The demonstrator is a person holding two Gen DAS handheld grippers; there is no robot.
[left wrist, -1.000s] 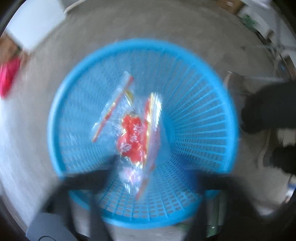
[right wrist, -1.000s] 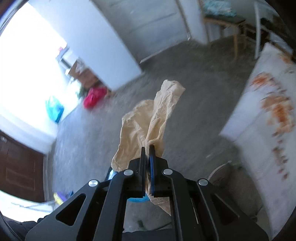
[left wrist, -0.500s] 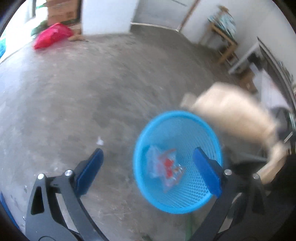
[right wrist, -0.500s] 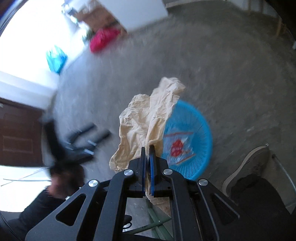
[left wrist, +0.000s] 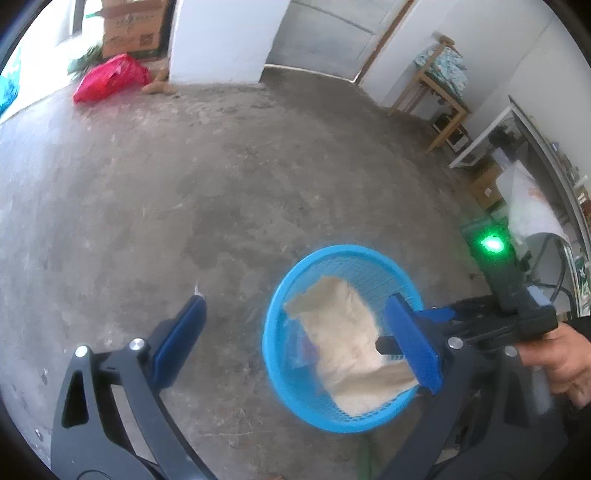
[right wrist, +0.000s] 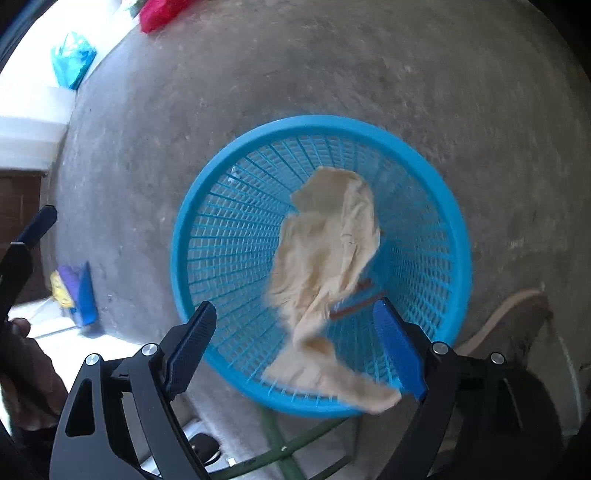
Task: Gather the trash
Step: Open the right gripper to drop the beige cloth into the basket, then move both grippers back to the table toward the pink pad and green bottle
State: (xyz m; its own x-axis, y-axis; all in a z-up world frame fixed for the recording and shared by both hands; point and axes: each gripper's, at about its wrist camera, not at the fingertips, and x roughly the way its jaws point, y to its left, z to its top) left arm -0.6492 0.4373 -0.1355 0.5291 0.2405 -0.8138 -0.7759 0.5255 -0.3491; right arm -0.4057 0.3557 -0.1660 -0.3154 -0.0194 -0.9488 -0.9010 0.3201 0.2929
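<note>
One crumpled tan paper bag (right wrist: 325,258), creased and limp, blurred, lies ahead of the right gripper (right wrist: 295,343), between its opening jaws but touching neither pad, inside the blue mesh basket (right wrist: 221,229), its tail draped over the near rim. Left gripper (left wrist: 295,332) spread wide, empty; basket ahead, toward its right finger.

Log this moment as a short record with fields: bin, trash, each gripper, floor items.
bin: blue mesh basket standing on the concrete floor
trash: crumpled beige paper in the basket, its lower end draped over the near rim; a red-striped wrapper beneath it
right gripper: jaws opening, wide apart over the basket, pads off the paper
left gripper: open, nothing between its fingers
floor items: red bag near the cardboard box
</note>
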